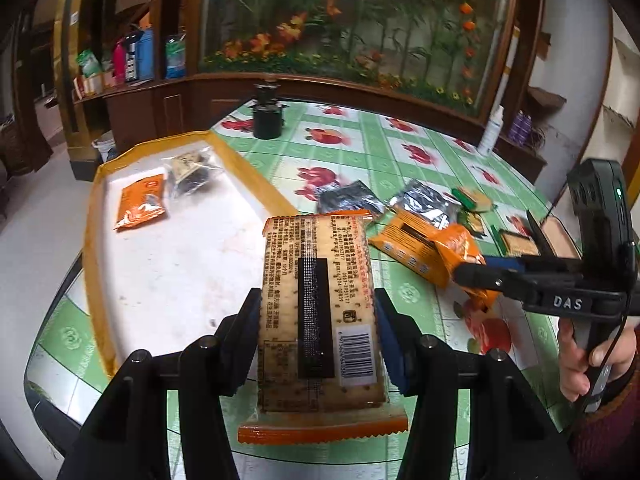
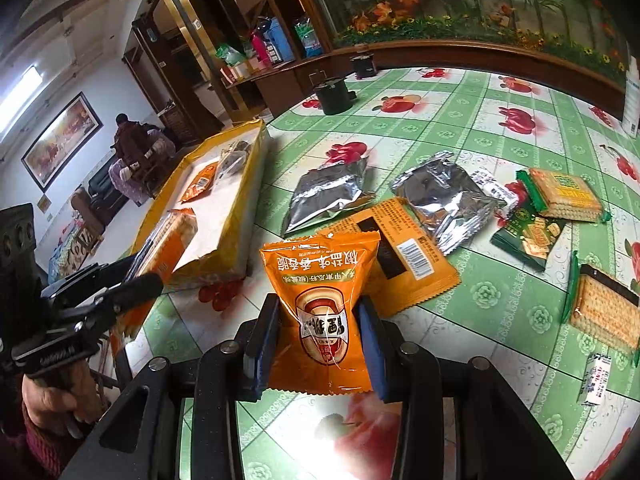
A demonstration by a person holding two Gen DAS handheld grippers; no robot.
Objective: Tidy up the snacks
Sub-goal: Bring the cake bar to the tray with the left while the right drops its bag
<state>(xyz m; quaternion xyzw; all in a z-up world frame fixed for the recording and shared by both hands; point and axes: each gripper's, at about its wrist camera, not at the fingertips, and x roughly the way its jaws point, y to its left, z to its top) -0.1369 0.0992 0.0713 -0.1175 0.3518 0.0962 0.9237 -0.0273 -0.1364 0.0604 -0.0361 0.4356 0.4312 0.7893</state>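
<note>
i have a cracker pack (image 1: 320, 312) in my left gripper (image 1: 318, 336) and an orange pouch (image 2: 320, 308) in my right gripper (image 2: 320, 340), and both belong in the yellow-rimmed tray (image 1: 94, 240) at the left of the table (image 1: 360, 148). to do this well i judge i should carry the cracker pack clear over the tray's near rim, lower it flat onto bare white floor beside the two snacks already lying at the far end, and let go only once it rests, so it does not tip onto the edge. the left jaws stand partly spread, their pads pressing the long sides of the cracker pack, which hangs above the tray's right rim. the right jaws are set narrower, pinching the lower half of the pouch, held above the table. the foil bags (image 2: 440, 200) and green packs (image 2: 532, 232) lie loose on the table.
</note>
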